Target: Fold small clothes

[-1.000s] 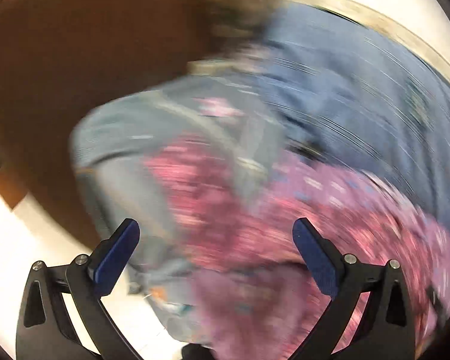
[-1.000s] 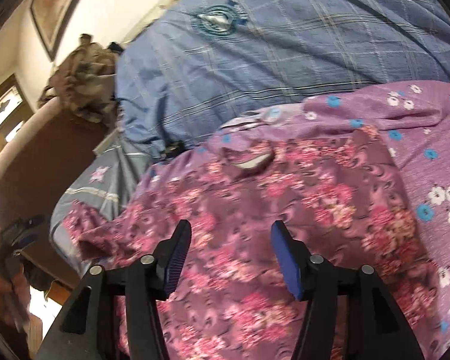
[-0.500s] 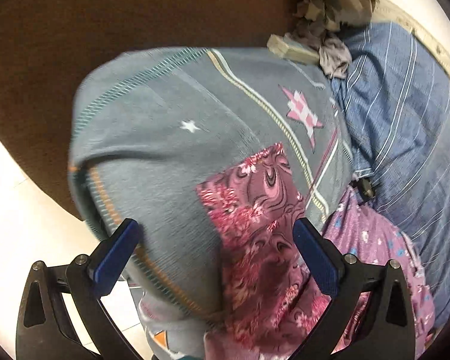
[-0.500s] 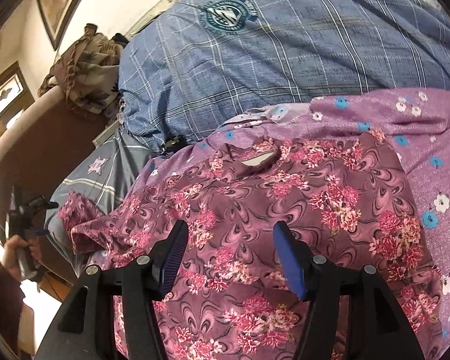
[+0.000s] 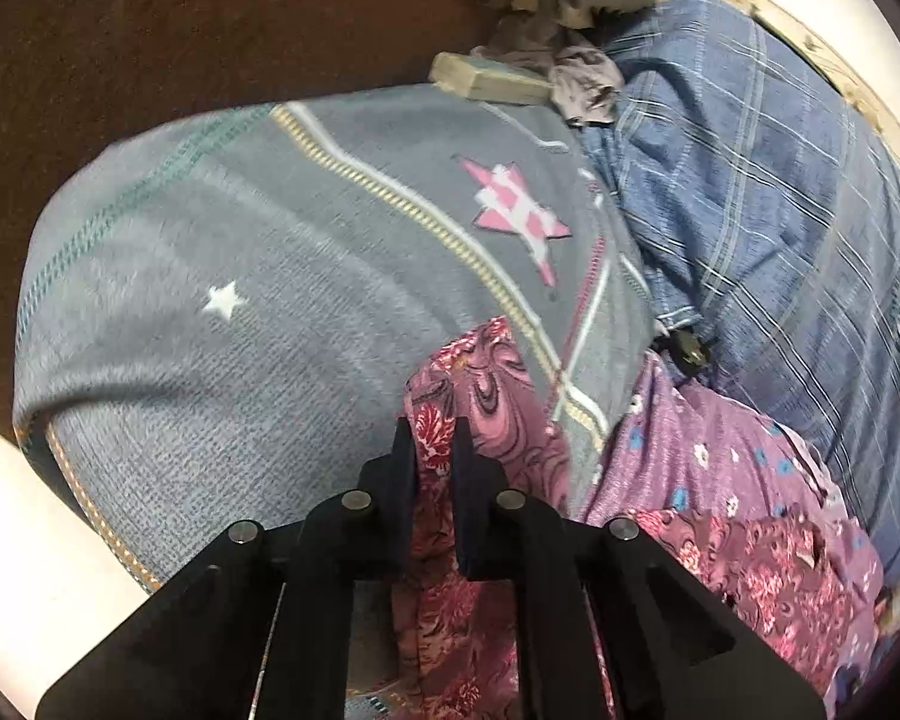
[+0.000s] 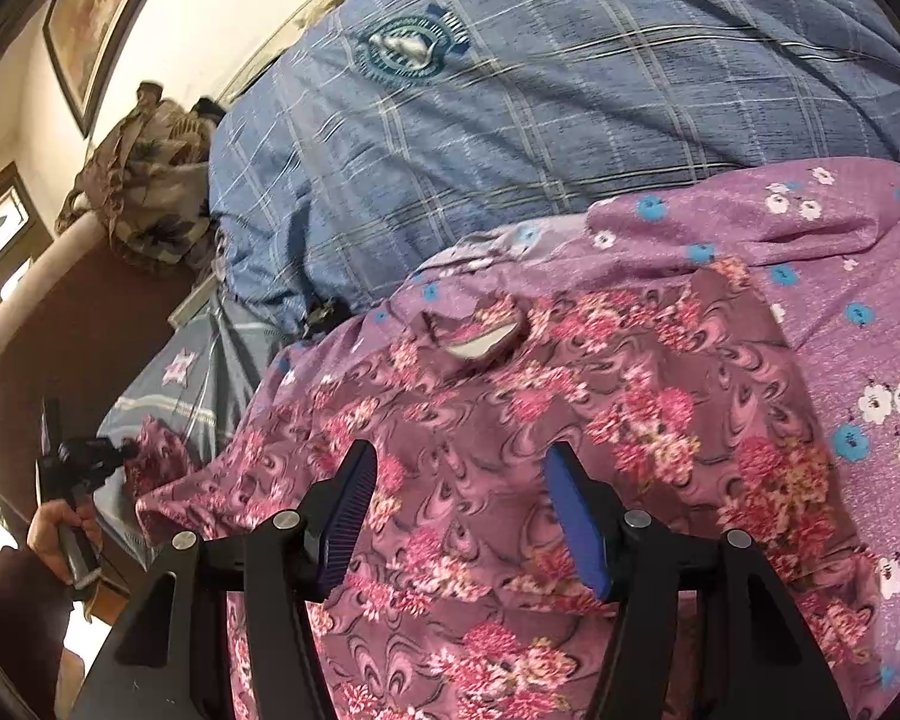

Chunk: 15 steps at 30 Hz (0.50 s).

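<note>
The floral garment (image 6: 570,420) runs past the frame's lower edge.

You see: maroon pink-floral garment (image 6: 510,420) | purple sheet (image 6: 840,312), blue-white flowers | grey pillow (image 5: 270,276), pink star | blue plaid blanket (image 6: 540,102)

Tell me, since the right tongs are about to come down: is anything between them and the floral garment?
Nothing visible. The right tongs hang open above the maroon floral garment, bare cloth below. The left tongs pinch its sleeve, off to the side.
</note>
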{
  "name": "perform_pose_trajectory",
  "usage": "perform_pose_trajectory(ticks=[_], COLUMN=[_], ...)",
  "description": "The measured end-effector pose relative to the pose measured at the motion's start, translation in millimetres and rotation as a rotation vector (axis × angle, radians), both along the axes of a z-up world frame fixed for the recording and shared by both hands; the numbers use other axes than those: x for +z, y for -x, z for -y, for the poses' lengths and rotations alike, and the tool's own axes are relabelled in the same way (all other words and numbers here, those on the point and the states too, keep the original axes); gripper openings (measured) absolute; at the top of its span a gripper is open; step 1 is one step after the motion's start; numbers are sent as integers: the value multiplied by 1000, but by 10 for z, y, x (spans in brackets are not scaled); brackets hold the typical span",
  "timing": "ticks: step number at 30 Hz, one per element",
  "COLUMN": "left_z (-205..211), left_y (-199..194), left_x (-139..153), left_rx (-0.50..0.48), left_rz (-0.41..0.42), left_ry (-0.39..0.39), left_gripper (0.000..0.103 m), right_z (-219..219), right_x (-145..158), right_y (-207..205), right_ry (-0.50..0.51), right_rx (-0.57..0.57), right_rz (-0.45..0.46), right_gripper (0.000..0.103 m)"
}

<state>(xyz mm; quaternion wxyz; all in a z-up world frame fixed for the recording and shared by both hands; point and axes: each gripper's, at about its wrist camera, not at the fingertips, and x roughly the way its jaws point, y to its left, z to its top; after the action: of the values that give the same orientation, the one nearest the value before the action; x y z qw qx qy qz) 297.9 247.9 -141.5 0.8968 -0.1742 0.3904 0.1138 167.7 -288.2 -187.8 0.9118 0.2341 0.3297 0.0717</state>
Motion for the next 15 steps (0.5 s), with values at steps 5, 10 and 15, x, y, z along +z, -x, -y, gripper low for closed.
perform_pose_trajectory(ticks=[5, 10, 15], left_z=[167, 592, 1389], left_y=[-8, -6, -14], left_x=[325, 905, 1685], left_rx=[-49, -141, -288], left_rz=[47, 129, 239], left_ry=[-18, -65, -100], left_gripper=[7, 7, 7], right_z=[186, 371, 656], right_x=[14, 45, 74], right_y=[35, 70, 122], right_ry=[-51, -80, -139], right_rx=[-66, -124, -198], right_rz=[14, 23, 38], right_gripper=[60, 60, 60])
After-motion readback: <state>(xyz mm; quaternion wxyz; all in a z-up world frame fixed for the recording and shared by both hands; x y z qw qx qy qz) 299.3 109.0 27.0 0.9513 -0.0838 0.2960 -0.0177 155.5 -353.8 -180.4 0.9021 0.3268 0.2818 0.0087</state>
